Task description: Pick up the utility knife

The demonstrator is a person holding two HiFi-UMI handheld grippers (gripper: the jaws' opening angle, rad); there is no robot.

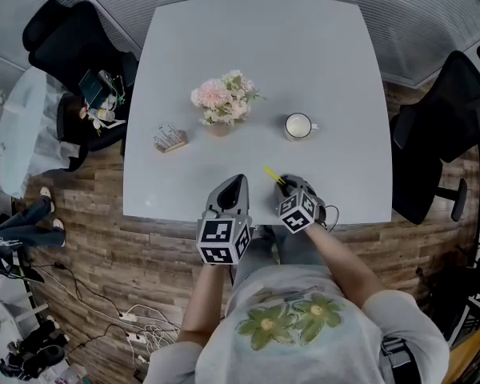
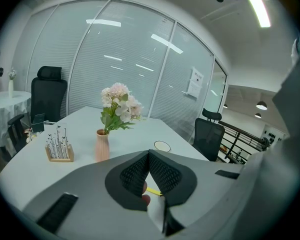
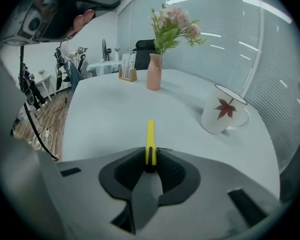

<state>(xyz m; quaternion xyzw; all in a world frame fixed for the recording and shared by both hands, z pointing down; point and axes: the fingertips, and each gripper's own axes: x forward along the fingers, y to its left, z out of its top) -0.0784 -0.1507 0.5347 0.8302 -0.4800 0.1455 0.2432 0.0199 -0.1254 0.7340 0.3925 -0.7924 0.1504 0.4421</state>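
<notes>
The yellow utility knife (image 1: 270, 174) lies on the white table (image 1: 304, 54) near its front edge. My right gripper (image 1: 287, 186) points steeply down at it. In the right gripper view the knife (image 3: 150, 136) runs straight away from me, its near end pinched between the two dark pads of the right gripper (image 3: 150, 160). My left gripper (image 1: 238, 182) hovers just left of it over the table edge. Its jaws meet at the tips, the left gripper (image 2: 149, 154) holding nothing. A yellow sliver of the knife (image 2: 153, 190) shows through the gap below.
A pink vase of flowers (image 1: 222, 104) stands mid-table, with a white mug (image 1: 298, 126) bearing a red leaf (image 3: 226, 108) to its right and a small wooden card holder (image 1: 170, 138) to its left. Black office chairs (image 1: 452, 118) flank the table.
</notes>
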